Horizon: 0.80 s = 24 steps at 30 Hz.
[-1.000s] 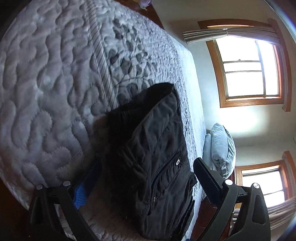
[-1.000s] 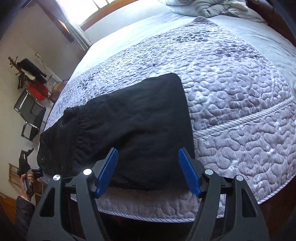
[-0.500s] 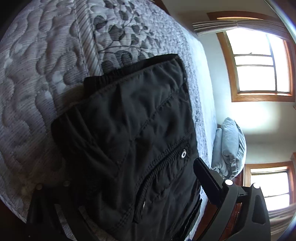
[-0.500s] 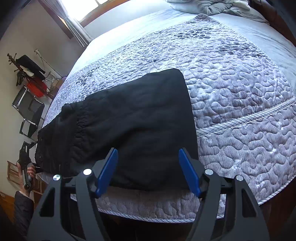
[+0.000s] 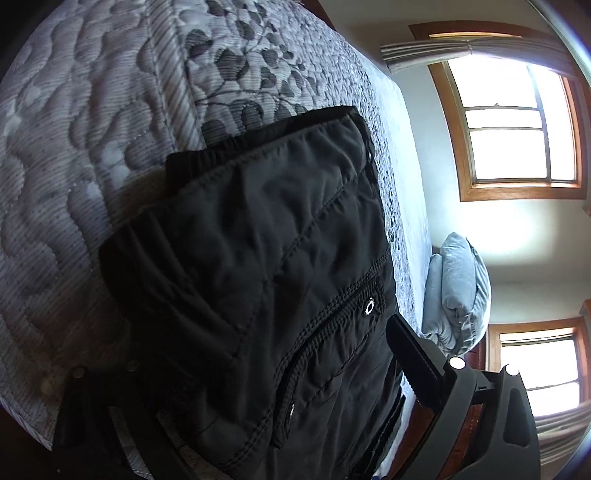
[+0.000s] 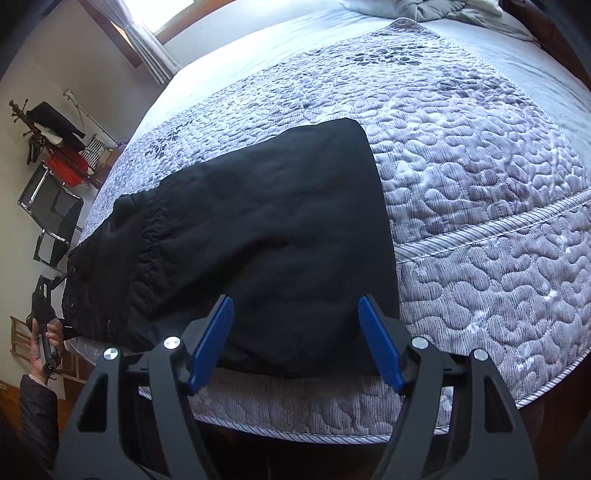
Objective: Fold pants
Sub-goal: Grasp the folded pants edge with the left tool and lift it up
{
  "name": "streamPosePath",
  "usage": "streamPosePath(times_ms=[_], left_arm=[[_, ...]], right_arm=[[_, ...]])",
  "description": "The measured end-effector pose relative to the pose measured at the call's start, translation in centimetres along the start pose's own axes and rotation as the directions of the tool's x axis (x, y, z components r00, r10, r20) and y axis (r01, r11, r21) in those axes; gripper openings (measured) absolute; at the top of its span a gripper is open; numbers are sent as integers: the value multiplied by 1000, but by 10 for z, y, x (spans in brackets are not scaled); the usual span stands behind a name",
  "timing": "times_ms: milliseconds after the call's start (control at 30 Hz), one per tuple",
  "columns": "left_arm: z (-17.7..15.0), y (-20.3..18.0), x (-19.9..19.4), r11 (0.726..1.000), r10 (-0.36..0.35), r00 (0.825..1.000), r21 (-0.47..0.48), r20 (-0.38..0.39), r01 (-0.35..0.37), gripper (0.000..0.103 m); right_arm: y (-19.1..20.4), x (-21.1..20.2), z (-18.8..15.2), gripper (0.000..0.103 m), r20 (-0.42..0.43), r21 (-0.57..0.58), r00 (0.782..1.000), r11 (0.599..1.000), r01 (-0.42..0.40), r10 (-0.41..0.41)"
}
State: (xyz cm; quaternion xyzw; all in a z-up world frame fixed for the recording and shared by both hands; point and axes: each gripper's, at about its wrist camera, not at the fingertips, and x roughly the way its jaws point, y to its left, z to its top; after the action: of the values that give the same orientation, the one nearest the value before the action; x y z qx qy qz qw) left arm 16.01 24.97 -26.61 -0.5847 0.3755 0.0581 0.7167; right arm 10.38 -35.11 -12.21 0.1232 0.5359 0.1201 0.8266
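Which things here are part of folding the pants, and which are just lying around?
Part of the job: black pants; quilted bedspread under them; right gripper, open; left gripper.

Lying around: blue pillow; chair; rumpled bedding.

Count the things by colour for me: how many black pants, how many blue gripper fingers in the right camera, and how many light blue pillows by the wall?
Black pants: 1
Blue fingers: 2
Light blue pillows: 1
Total: 4
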Motion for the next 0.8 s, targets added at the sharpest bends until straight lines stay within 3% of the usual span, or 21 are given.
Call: streamPosePath(times_ms=[67, 133, 333, 567, 800], left_arm=[[-4, -9, -1, 1000, 18, 999, -3, 29, -18, 90], [-9, -11, -2, 997, 79, 996, -32, 50, -77, 50], [-21, -3, -8, 995, 12, 996, -102, 91, -3, 25], [-38, -39, -20, 996, -76, 988, 57, 135, 68, 16], [-59, -117, -25, 947, -145, 982, 304, 122, 102, 14]], right_arm=[[2, 0, 0, 70, 0, -12, 1000, 1000, 8, -8], [3, 0, 0, 71, 1, -21, 1000, 1000, 15, -15], [0, 2, -1, 72, -8, -11, 1000, 1000, 25, -25], [-1, 2, -3, 72, -8, -13, 999, 999, 31, -31], [-6, 2, -3, 73, -2, 6, 1000, 1000, 29, -29]])
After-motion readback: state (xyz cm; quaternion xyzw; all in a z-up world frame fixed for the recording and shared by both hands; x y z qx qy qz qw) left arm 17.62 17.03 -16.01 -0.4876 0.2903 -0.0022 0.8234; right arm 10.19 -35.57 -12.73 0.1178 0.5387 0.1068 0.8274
